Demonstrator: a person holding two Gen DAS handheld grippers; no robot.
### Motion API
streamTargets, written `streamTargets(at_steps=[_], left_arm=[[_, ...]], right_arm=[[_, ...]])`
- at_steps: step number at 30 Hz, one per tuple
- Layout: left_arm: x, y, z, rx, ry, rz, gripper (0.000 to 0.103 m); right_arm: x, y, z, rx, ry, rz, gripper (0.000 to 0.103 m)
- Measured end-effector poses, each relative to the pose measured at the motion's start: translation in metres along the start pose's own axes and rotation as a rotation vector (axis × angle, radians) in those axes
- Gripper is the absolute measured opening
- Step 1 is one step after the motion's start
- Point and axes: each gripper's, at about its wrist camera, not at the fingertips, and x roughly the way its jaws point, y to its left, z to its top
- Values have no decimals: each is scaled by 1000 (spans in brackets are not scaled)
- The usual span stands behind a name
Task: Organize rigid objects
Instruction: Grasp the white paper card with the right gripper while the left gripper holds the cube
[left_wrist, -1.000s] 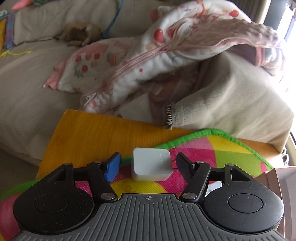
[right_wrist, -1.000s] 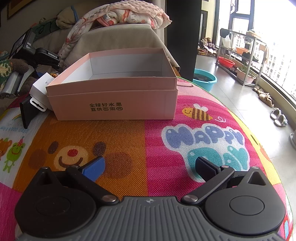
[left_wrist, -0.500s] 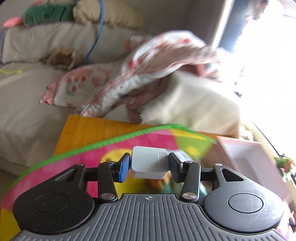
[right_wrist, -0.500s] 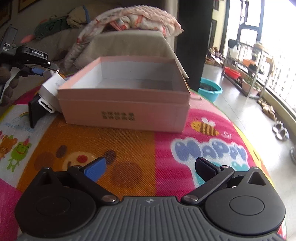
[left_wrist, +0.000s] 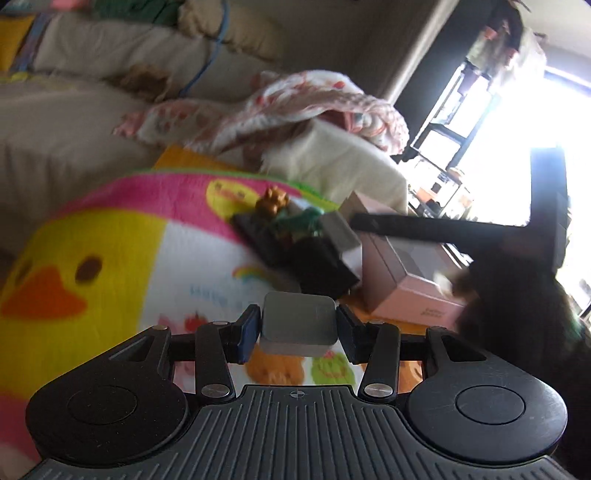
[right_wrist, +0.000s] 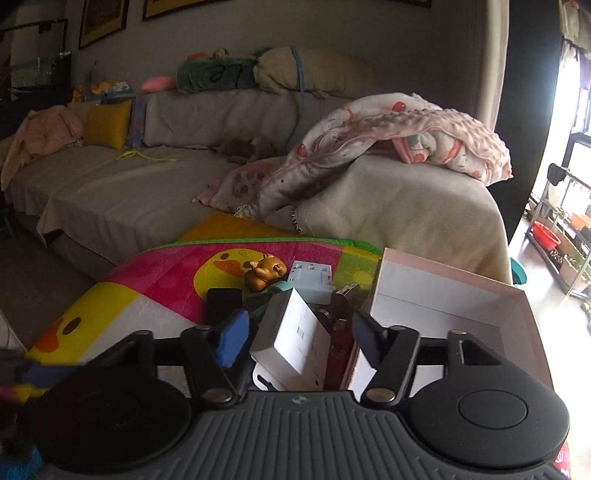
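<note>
My left gripper (left_wrist: 297, 332) is shut on a small white square block (left_wrist: 299, 321) and holds it above the colourful mat (left_wrist: 110, 236). The open pink box (left_wrist: 406, 280) lies ahead to the right, blurred by motion. My right gripper (right_wrist: 297, 341) hangs over the pile beside the pink box (right_wrist: 443, 295). Its jaws are closing with a white carton (right_wrist: 291, 339) between them, and a gap still shows on the right side. A red item (right_wrist: 338, 354) lies against the carton.
A gold figurine (right_wrist: 264, 275), a pale blue adapter (right_wrist: 310, 280) and a flat black object (right_wrist: 223, 302) lie on the mat (right_wrist: 147, 280) left of the box. A beige sofa (right_wrist: 129, 192) with a pink blanket (right_wrist: 388, 136) stands behind.
The left gripper closed on the white block and swung it right toward the pink box. The right gripper moved left over the pile and its jaws narrowed around the white carton.
</note>
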Motion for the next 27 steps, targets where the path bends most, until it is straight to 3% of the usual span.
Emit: streamTargets(at_steps=[6, 7, 8, 9, 11, 13, 20, 25, 27], left_arm=[[-8, -3, -11, -2, 10, -8, 50], [-8, -4, -11, -2, 8, -10, 50], [-9, -4, -11, -1, 7, -11, 50], [-9, -4, -11, -3, 7, -13, 50], [-9, -4, -13, -9, 10, -24, 50], [-6, -5, -13, -12, 15, -36, 50], [6, -7, -16, -18, 47, -62, 50], [7, -7, -17, -15, 52, -57, 50], [7, -7, -17, -14, 55, -50, 50]], right_arm=[[55, 11, 18, 32, 135, 12, 55], [59, 13, 16, 17, 151, 3, 52], [60, 13, 12, 1, 159, -12, 39], [59, 12, 11, -7, 169, -11, 34], [48, 5, 10, 19, 169, 14, 25], [30, -5, 10, 55, 155, 34, 24], [-41, -36, -8, 197, 134, 242, 24], [-56, -55, -44, 354, 270, 476, 24], [-55, -60, -62, 383, 304, 481, 24]])
